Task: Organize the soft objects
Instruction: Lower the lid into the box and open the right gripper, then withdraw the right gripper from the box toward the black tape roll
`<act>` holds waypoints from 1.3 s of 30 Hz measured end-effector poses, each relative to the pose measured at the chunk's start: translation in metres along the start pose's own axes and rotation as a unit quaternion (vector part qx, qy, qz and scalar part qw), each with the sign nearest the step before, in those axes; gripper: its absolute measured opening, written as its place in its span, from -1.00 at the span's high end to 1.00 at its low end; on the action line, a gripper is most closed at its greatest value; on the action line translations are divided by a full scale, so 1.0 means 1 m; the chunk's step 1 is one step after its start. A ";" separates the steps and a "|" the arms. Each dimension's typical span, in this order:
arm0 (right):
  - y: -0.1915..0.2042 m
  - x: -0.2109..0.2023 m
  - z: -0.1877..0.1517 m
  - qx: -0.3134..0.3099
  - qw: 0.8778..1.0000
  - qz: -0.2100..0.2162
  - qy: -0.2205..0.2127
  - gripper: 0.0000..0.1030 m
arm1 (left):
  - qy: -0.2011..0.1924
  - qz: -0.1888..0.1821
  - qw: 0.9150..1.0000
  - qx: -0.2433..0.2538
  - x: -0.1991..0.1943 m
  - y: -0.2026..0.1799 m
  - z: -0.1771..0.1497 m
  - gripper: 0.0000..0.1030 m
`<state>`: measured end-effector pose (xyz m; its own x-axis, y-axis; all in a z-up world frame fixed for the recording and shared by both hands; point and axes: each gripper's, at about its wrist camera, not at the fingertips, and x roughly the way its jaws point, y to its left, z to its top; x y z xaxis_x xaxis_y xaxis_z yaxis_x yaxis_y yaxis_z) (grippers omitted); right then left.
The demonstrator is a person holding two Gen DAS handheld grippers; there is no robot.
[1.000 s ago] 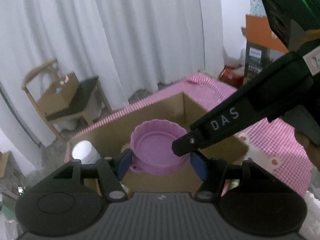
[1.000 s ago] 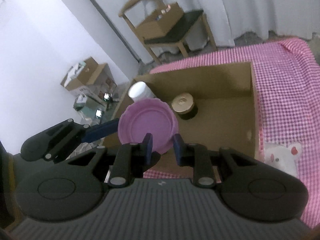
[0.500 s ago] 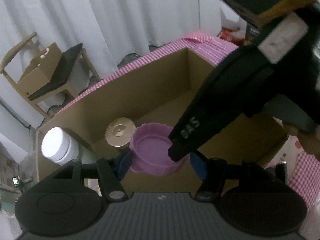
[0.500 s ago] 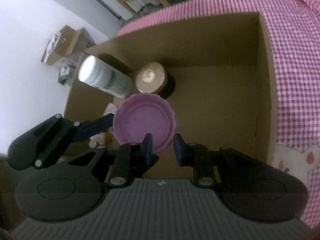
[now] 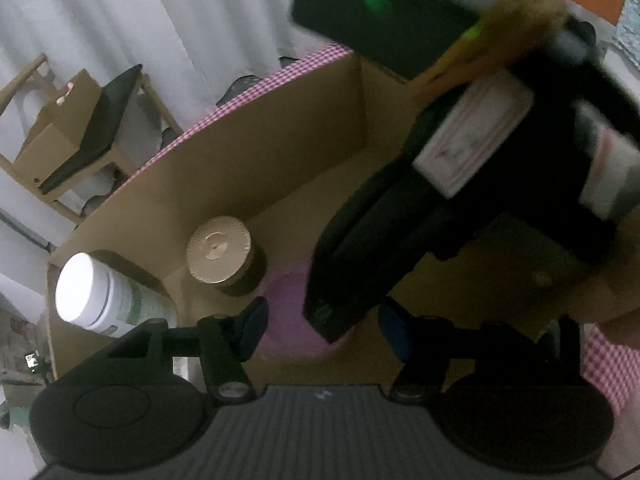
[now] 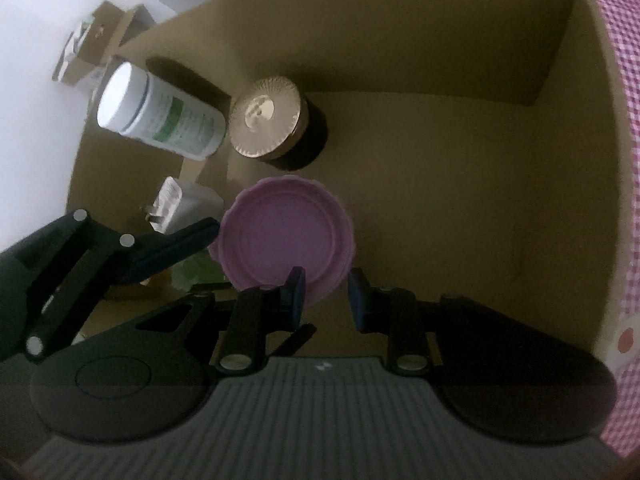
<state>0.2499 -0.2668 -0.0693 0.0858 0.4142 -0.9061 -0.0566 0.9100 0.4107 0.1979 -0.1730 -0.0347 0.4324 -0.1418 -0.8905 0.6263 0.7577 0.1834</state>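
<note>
Both grippers reach into the cardboard box (image 6: 440,152); the right gripper (image 6: 325,294) pinches the purple dish (image 6: 286,236) rim. The left gripper (image 5: 322,330) is closing, the dish between its unclenched jaws.

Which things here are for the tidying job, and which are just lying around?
For the job: purple bowl; right gripper pinching its rim; left gripper at its side; cardboard box around it.

Just lying about: gold-lidded jar and white tub in the box; pink checked cloth; chair.
</note>
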 end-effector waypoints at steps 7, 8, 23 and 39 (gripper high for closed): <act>0.012 0.002 0.000 -0.030 0.999 -0.019 -0.003 0.53 | 0.000 0.003 1.000 0.012 -0.002 -0.006 0.002 -0.28; 0.015 -0.001 -0.001 -0.037 0.999 -0.023 -0.007 0.53 | -0.002 0.003 1.000 0.011 -0.004 -0.006 0.002 -0.31; 0.025 -0.143 -0.060 -0.081 0.975 0.005 -0.208 -0.26 | -0.085 0.026 0.995 -0.033 -0.107 0.000 -0.030 -0.64; 0.075 -0.201 -0.252 -0.215 0.882 -0.222 -0.356 -0.97 | -0.101 0.000 0.986 -0.129 -0.151 -0.020 -0.142 -0.72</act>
<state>-0.0222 -0.2858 0.1178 0.7886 0.0624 -0.6117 -0.2182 0.9585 -0.1836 0.0281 -0.0763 0.0376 0.5689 -0.2465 -0.7846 0.4515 0.8910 0.0475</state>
